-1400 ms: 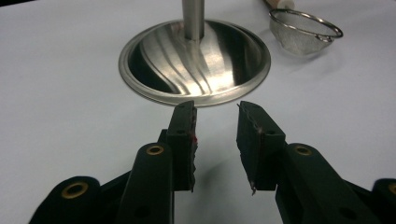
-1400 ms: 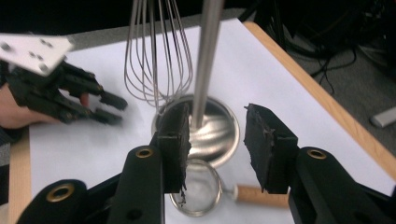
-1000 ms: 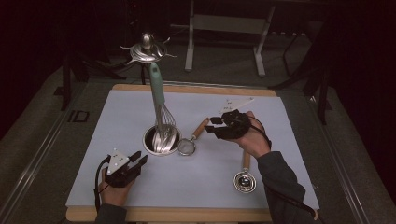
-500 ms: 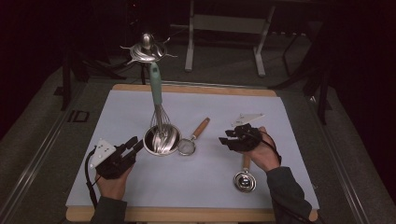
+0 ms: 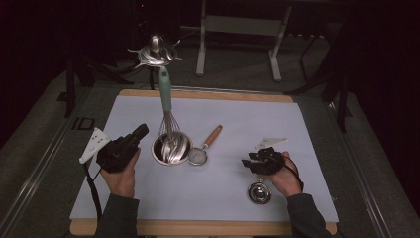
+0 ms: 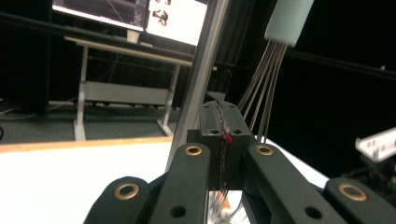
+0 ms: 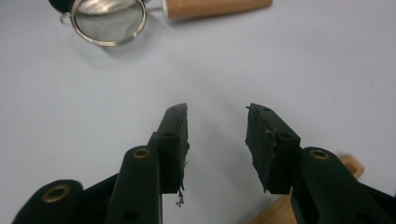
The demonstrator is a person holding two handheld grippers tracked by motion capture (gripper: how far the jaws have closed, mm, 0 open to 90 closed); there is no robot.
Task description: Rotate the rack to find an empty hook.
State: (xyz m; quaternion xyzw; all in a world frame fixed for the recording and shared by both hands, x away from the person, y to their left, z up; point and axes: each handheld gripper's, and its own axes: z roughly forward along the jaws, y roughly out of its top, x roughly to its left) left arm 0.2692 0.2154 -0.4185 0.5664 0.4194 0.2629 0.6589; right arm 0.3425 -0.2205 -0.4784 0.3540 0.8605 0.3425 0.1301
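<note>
High view, left gripper (image 5: 140, 133) raised beside the steel cup (image 5: 171, 148) with whisk (image 5: 167, 111), fingers just closed empty, right gripper (image 5: 250, 162) lowered near the wooden-handled scoop (image 5: 259, 192), fingers partly open, white tabletop (image 5: 307, 129), dark room.

We see the white rectangular table mat (image 5: 297, 129) lit evenly from above, surroundings nearly black. Glare on the shiny round steel cup (image 5: 171, 148). Soft short shadows. Both gripper views are soft up close; the left one's background is dim.
</note>
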